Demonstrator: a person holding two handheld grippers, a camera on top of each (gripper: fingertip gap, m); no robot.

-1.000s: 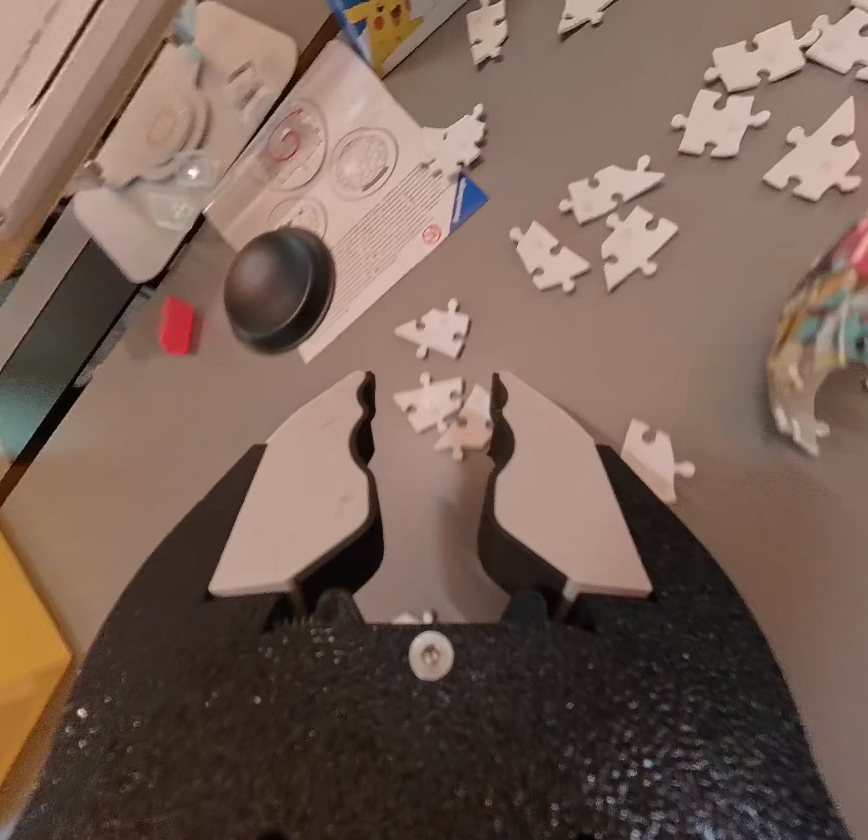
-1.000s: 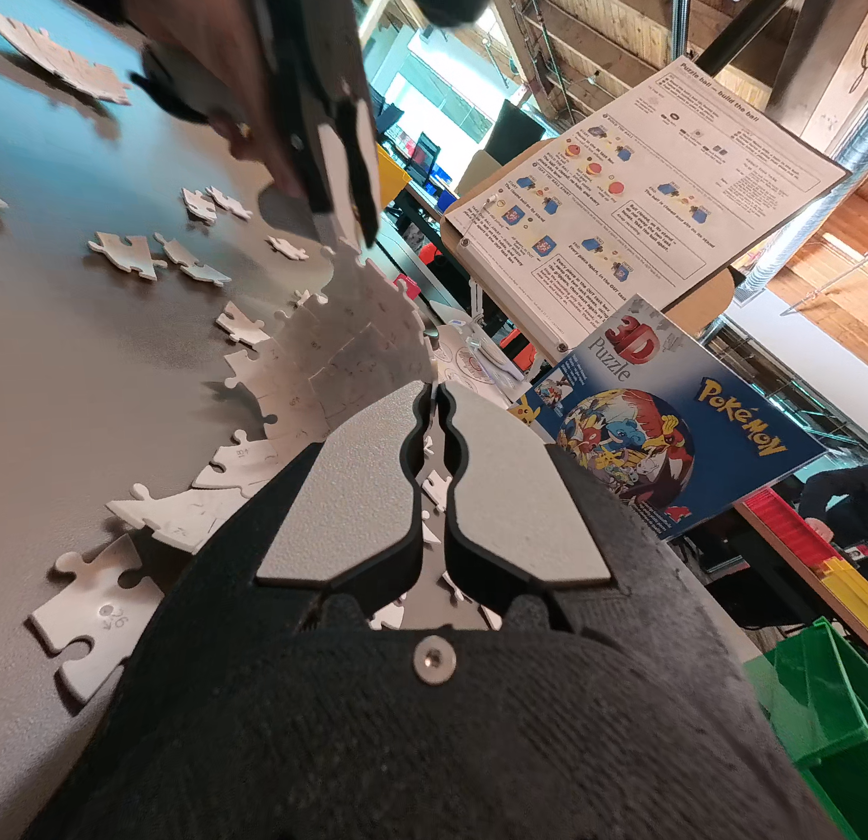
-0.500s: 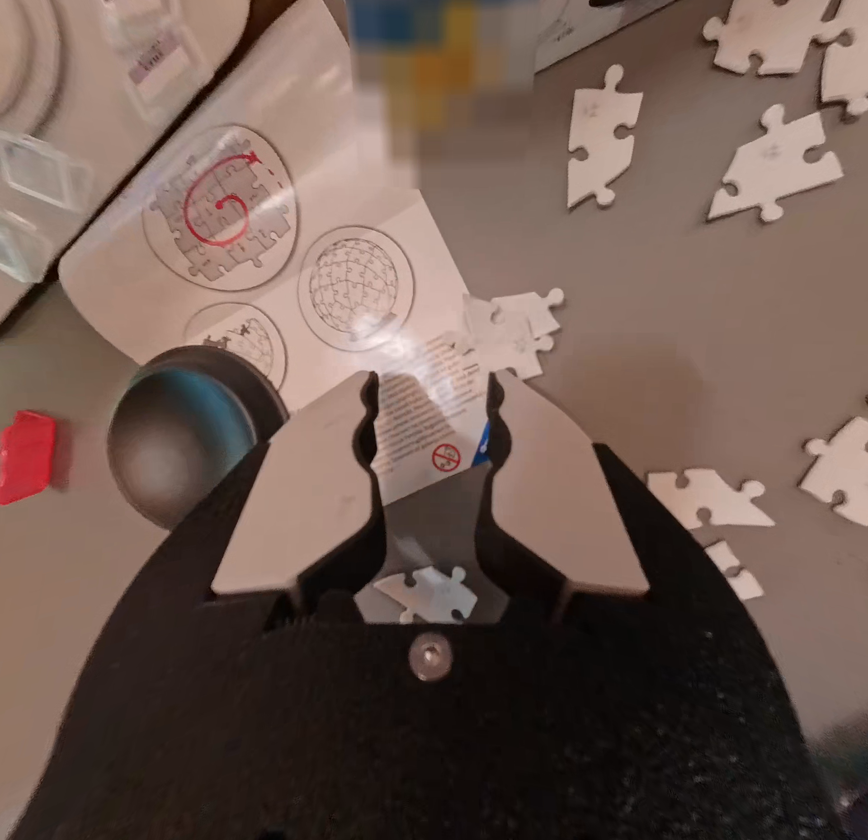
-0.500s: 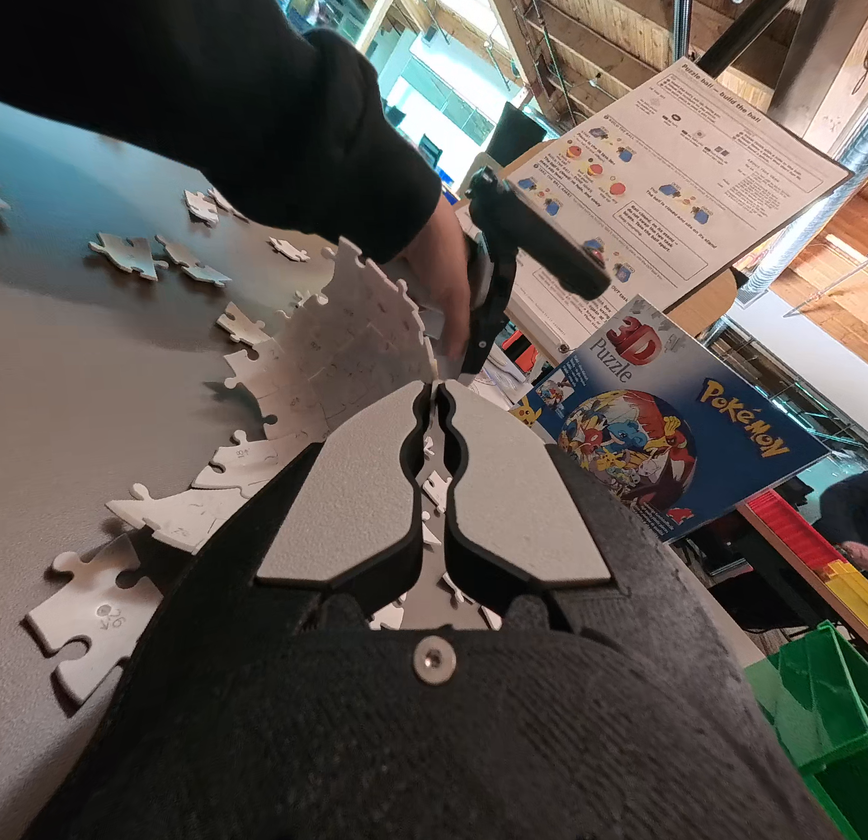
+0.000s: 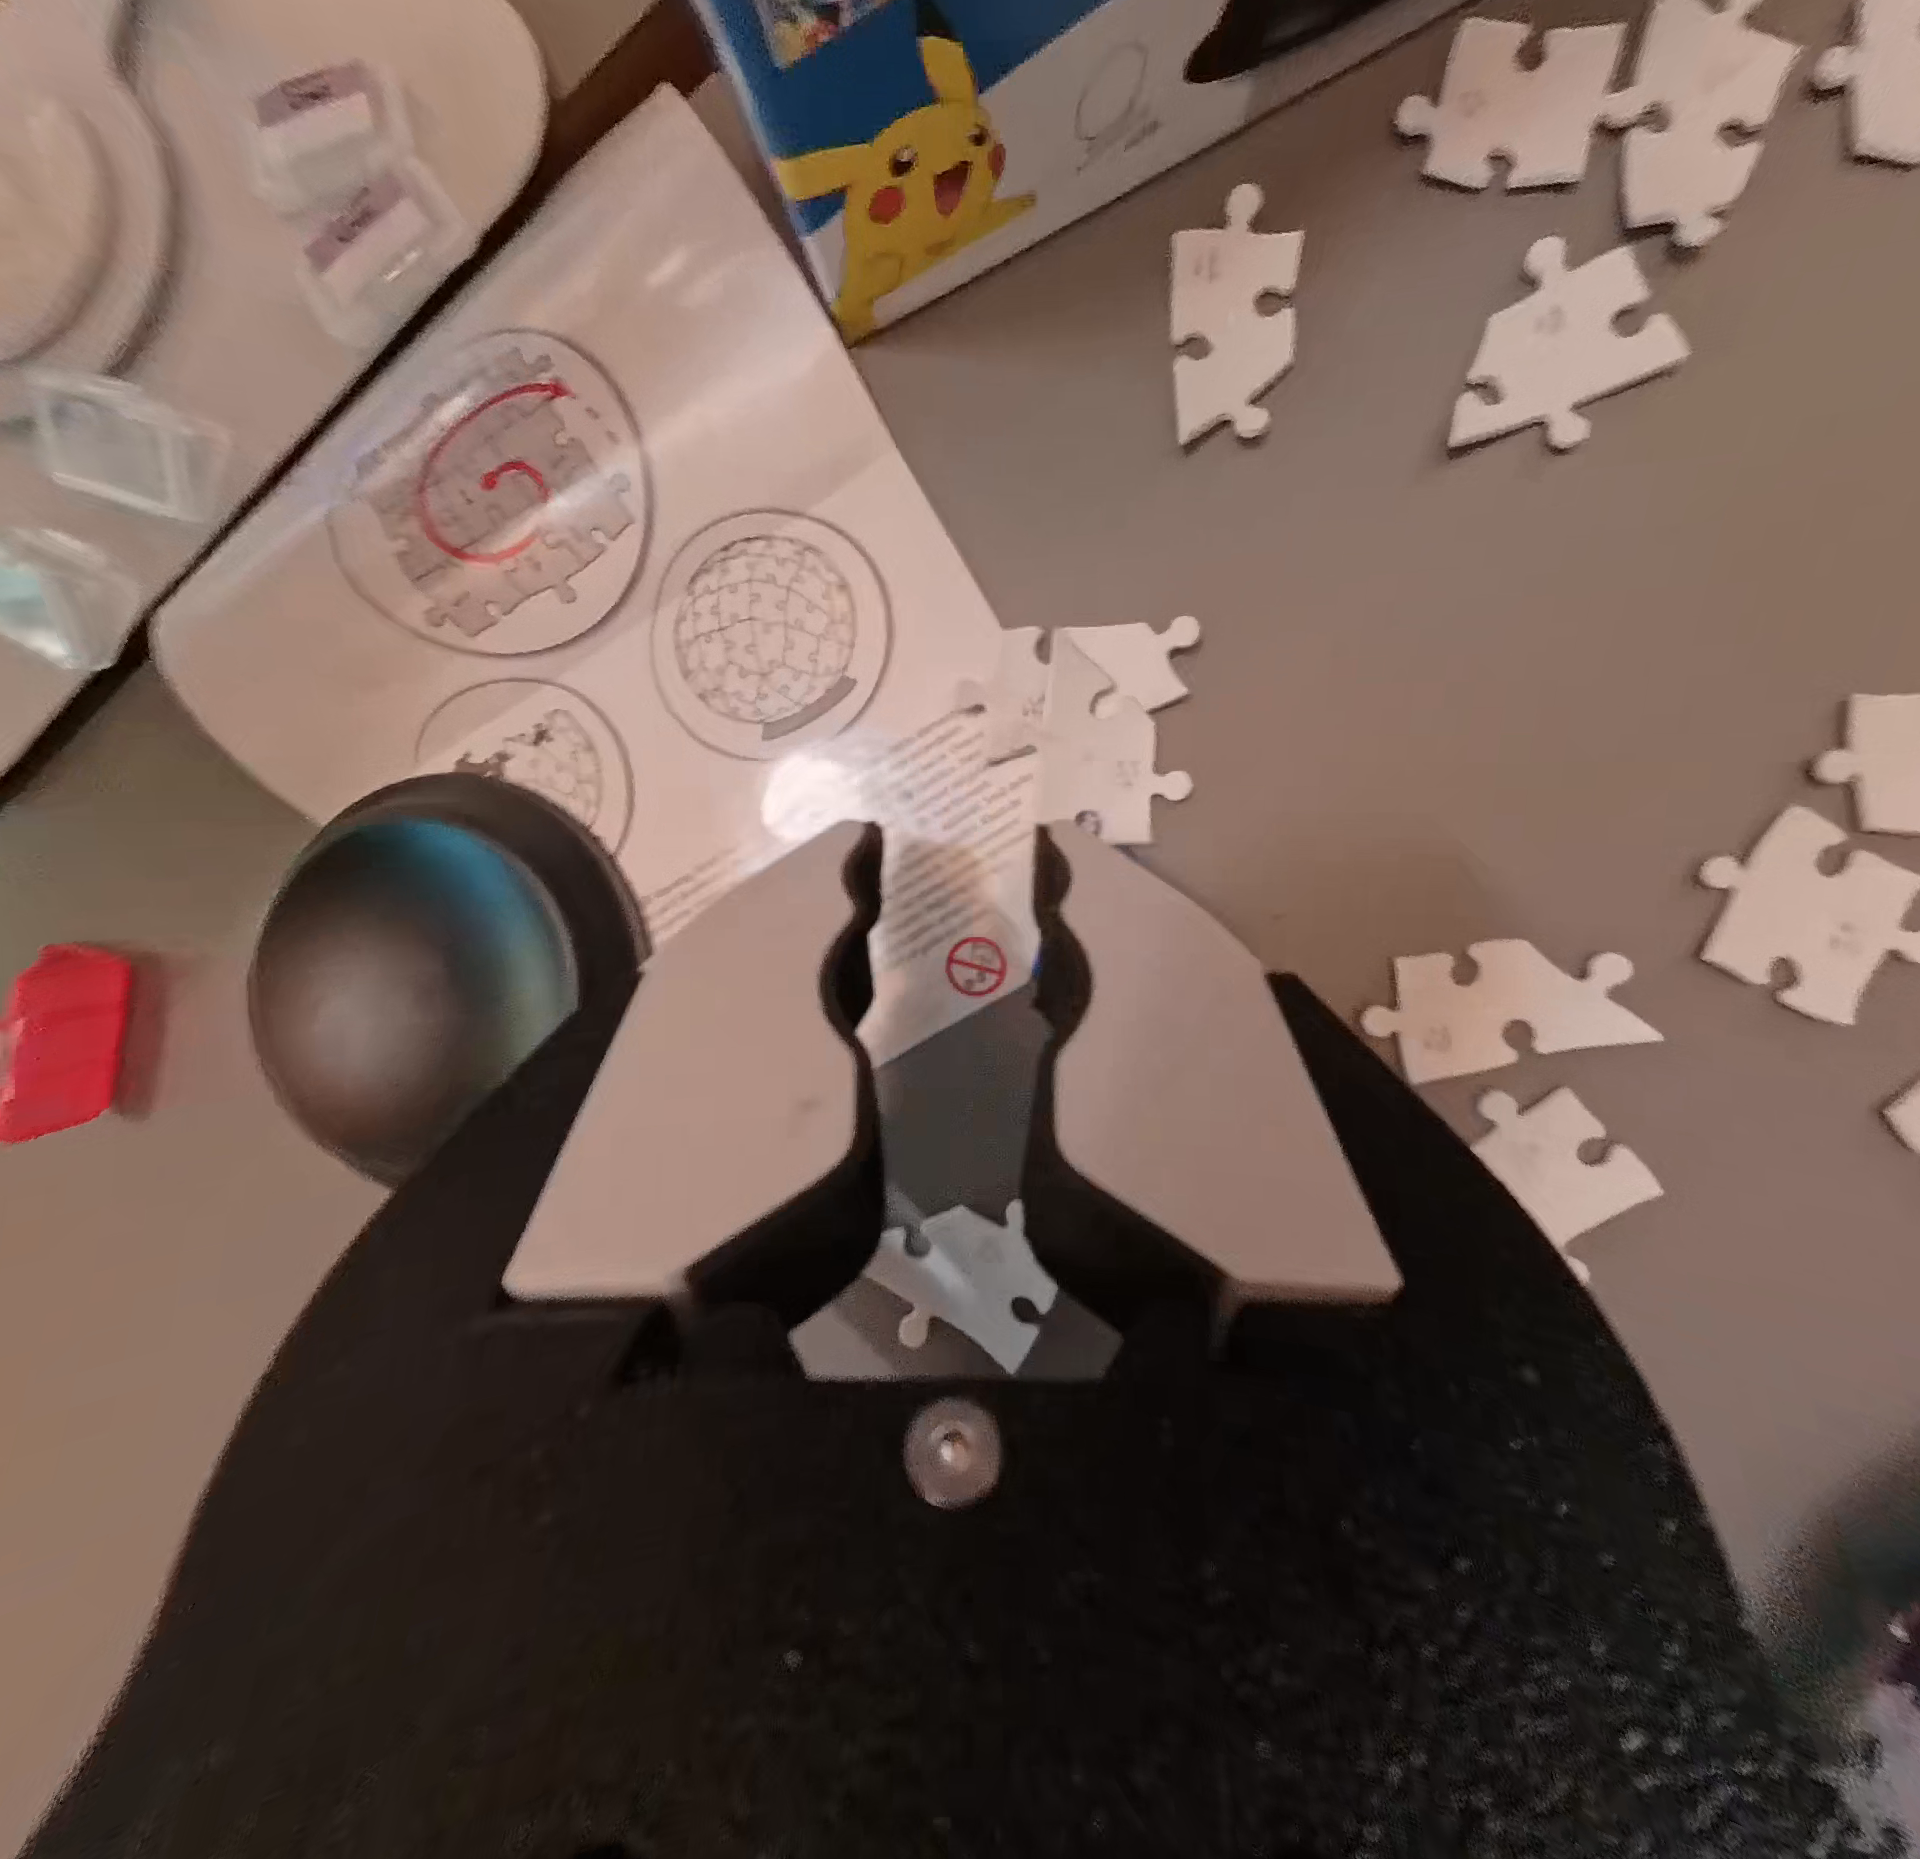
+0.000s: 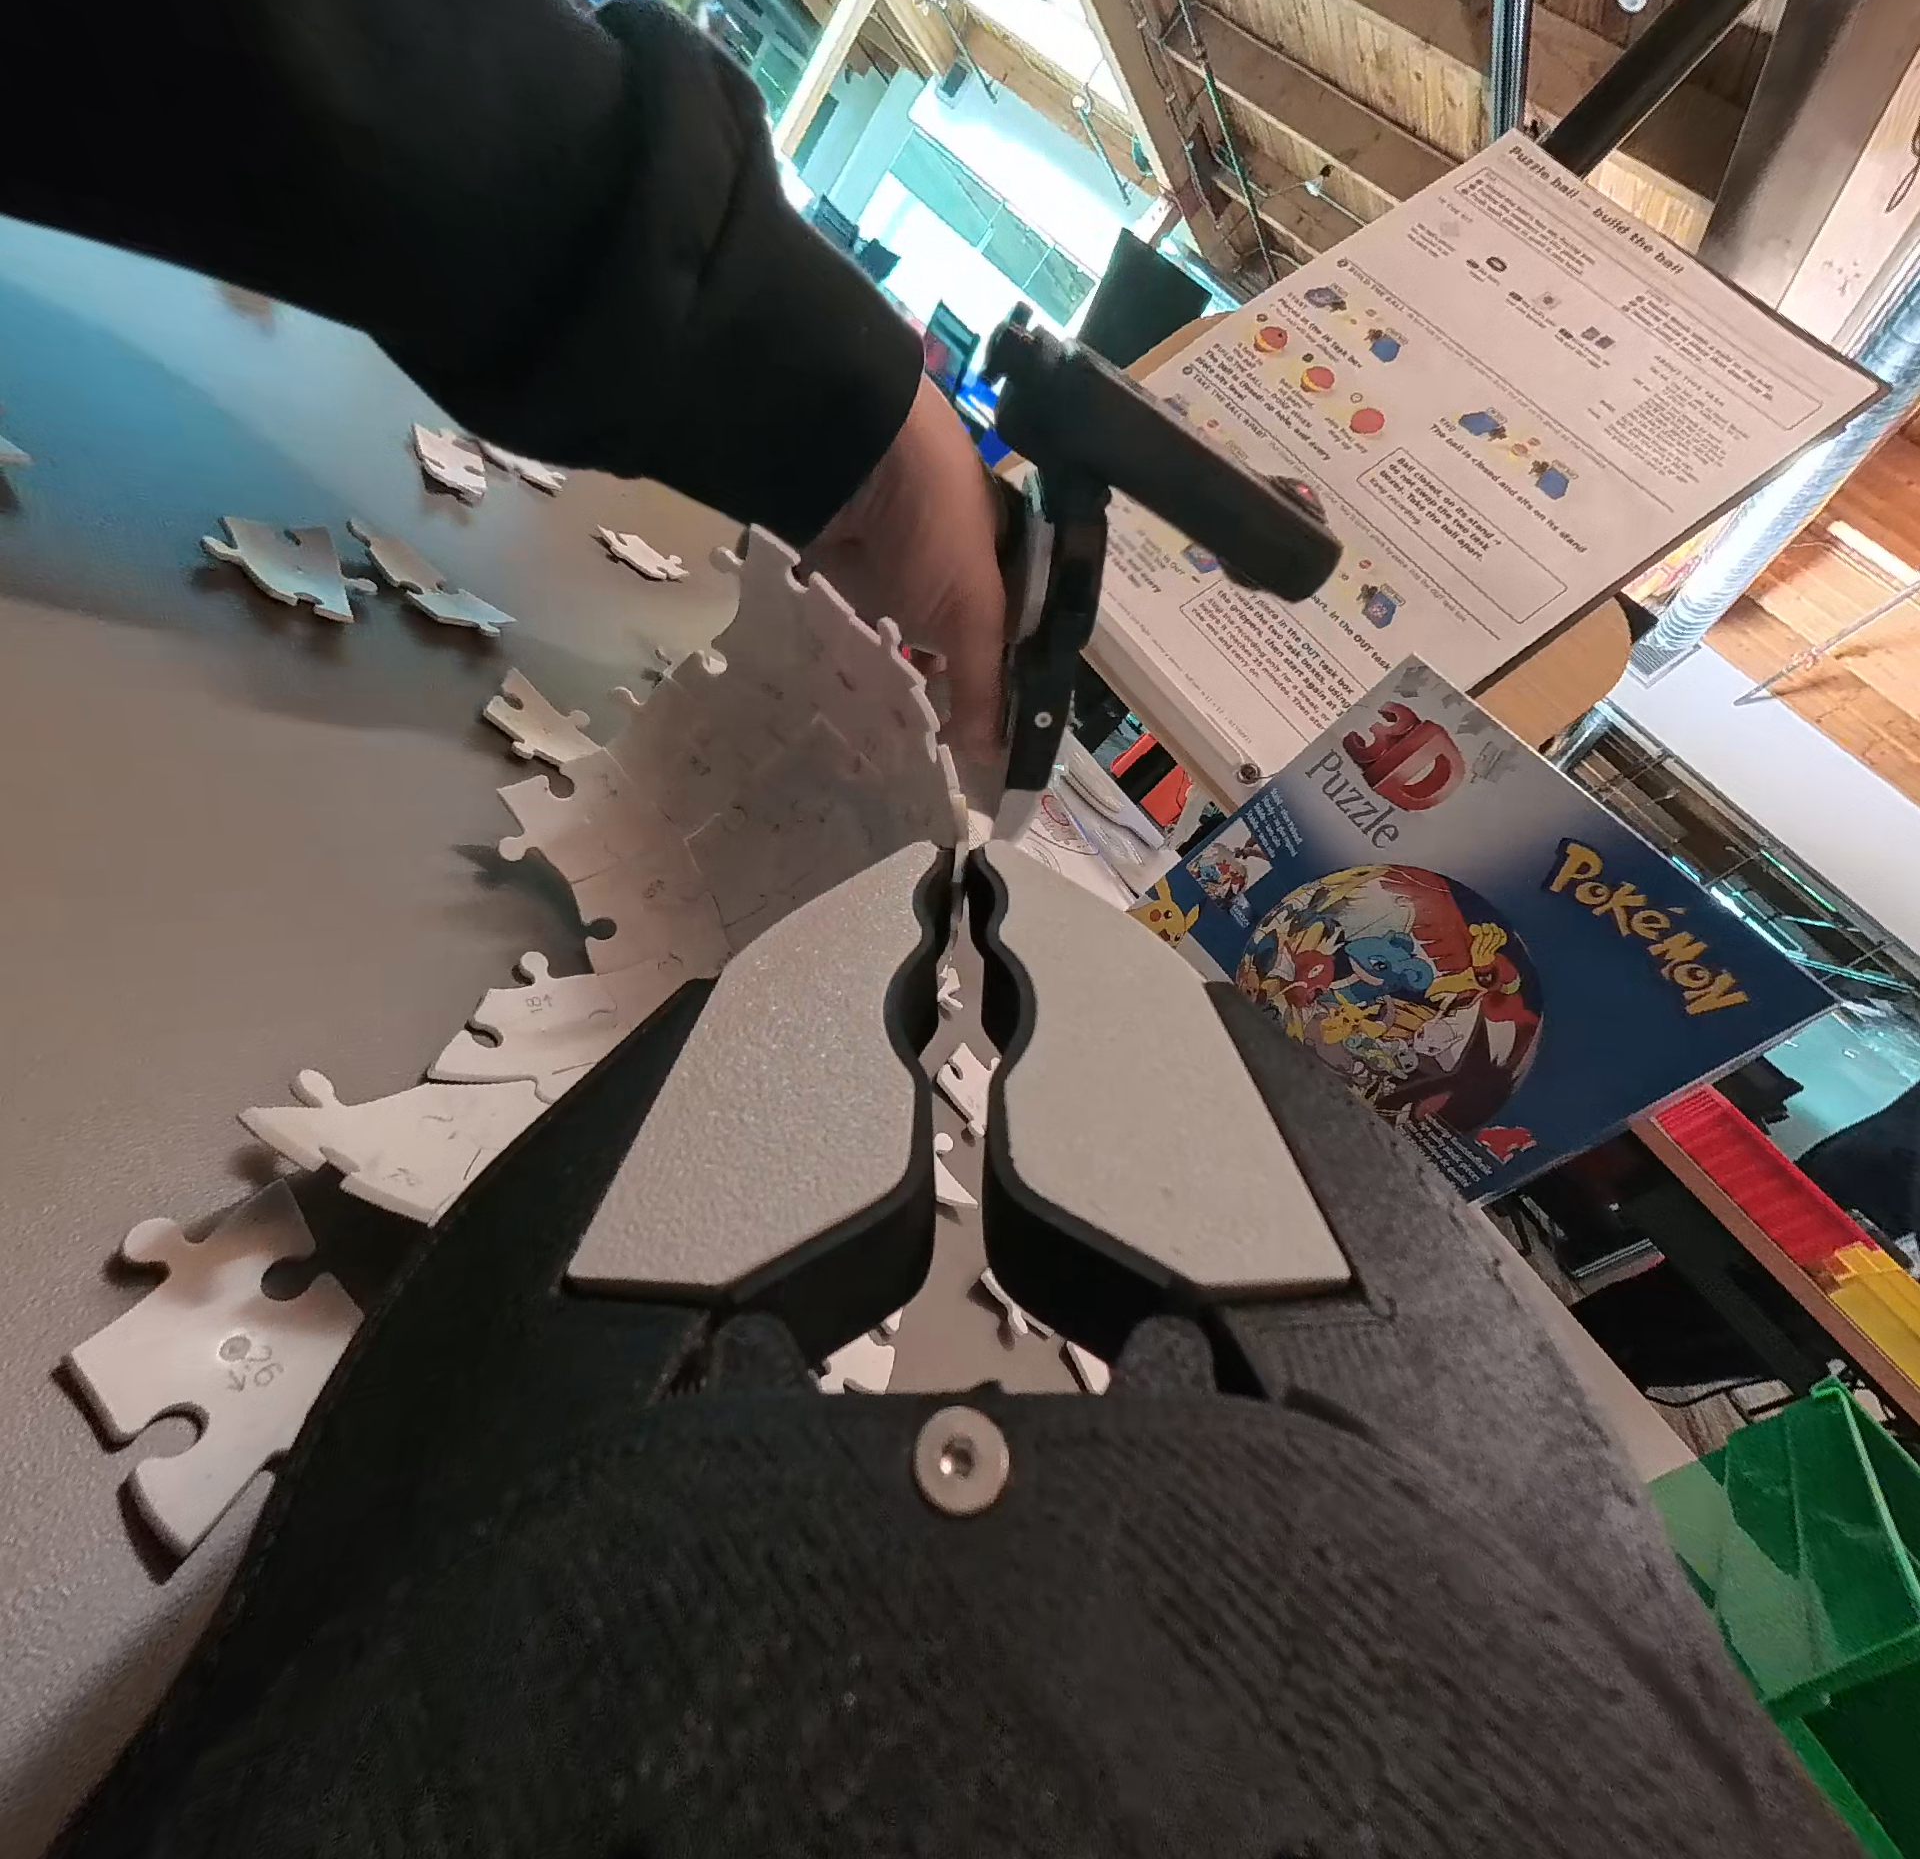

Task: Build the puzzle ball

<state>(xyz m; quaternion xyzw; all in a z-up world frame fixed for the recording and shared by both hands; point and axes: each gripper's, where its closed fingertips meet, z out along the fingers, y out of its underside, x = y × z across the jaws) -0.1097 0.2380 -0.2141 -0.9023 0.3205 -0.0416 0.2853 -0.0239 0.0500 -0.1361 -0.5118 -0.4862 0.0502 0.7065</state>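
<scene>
Everywhere, white puzzle pieces (image 5: pixel 1232 327) on grey table (image 5: pixel 1351 666)

Partly built puzzle ball shell (image 6: pixel 769 770), curved, white numbered backs showing, stands on edge mid-frame in right wrist view on grey table, its top edge pinched in the right gripper (image 6: pixel 961 864); loose white pieces (image 5: pixel 1236 323) scattered flat at right of left wrist view

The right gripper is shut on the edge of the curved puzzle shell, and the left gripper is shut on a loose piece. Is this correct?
Not quite. In the left wrist view the left gripper is open and holds nothing. The right gripper is indeed shut on the edge of the curved puzzle shell.
</scene>
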